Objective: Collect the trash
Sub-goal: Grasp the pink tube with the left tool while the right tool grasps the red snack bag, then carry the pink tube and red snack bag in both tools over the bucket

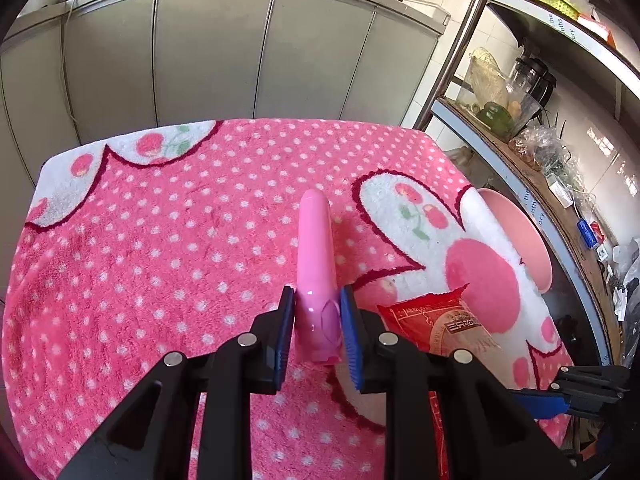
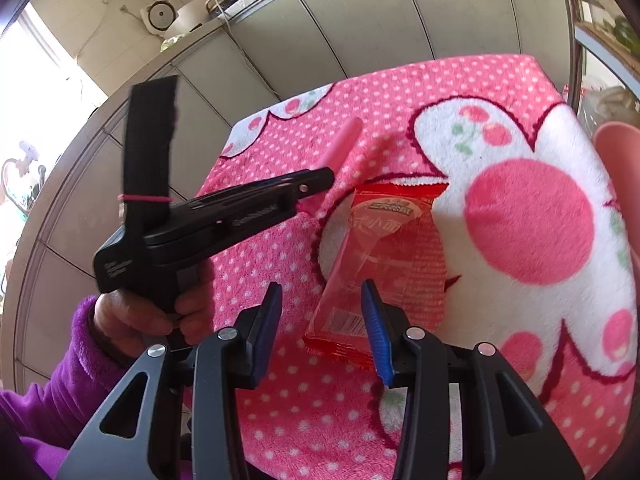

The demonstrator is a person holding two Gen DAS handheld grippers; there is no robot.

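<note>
My left gripper (image 1: 317,295) is shut on a pink plastic stick-shaped piece (image 1: 315,240), which points away from me over the pink dotted blanket (image 1: 160,240). A red snack wrapper (image 1: 440,324) lies flat on the blanket just right of it. In the right wrist view my right gripper (image 2: 322,292) is open, its fingers on either side of the near end of the red wrapper (image 2: 384,256), slightly above it. The left gripper (image 2: 320,180) with the pink piece (image 2: 344,136) shows to the upper left there.
A pink bin's rim (image 1: 516,236) sits at the blanket's right edge, also in the right wrist view (image 2: 618,168). A metal shelf rack (image 1: 520,120) with jars and bags stands right. Grey cabinets (image 1: 240,48) are behind. A hand in a purple sleeve (image 2: 132,312) holds the left gripper.
</note>
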